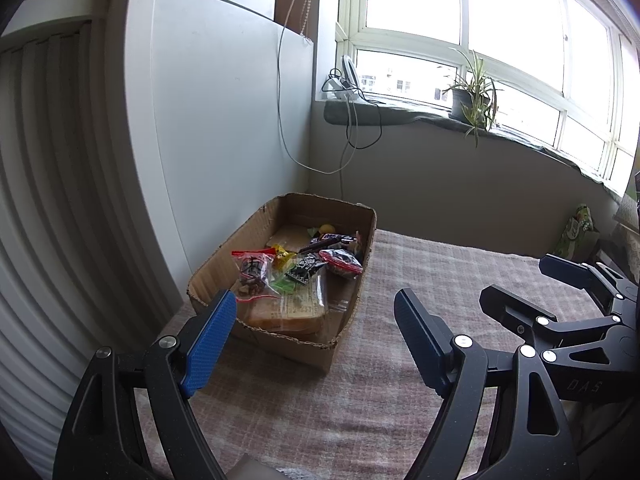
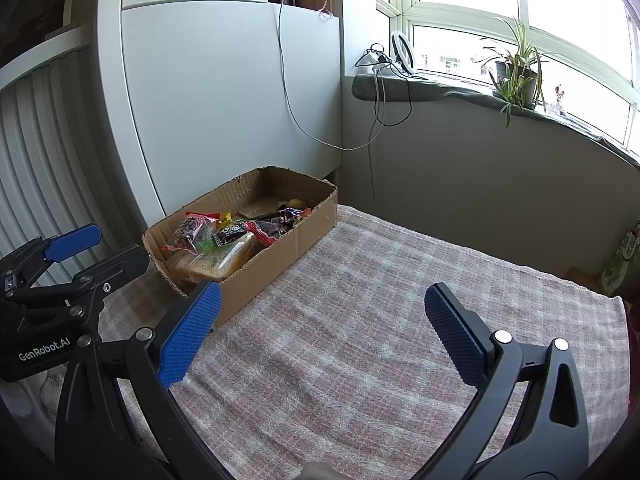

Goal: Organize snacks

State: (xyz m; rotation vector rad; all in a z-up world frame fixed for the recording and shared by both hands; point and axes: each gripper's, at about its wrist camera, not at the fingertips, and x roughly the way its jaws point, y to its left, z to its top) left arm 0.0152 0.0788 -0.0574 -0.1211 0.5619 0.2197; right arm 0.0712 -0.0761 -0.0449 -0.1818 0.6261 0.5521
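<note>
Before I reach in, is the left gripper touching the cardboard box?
Apart. In the right wrist view the left gripper, jaws open, hangs short of the cardboard box, with a strip of blanket showing between them.

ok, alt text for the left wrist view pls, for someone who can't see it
An open cardboard box of mixed packaged snacks sits on a plaid cloth near a white cabinet. The left gripper hangs open and empty before it, the open right gripper at right. A potted plant stands on the windowsill behind.
</note>
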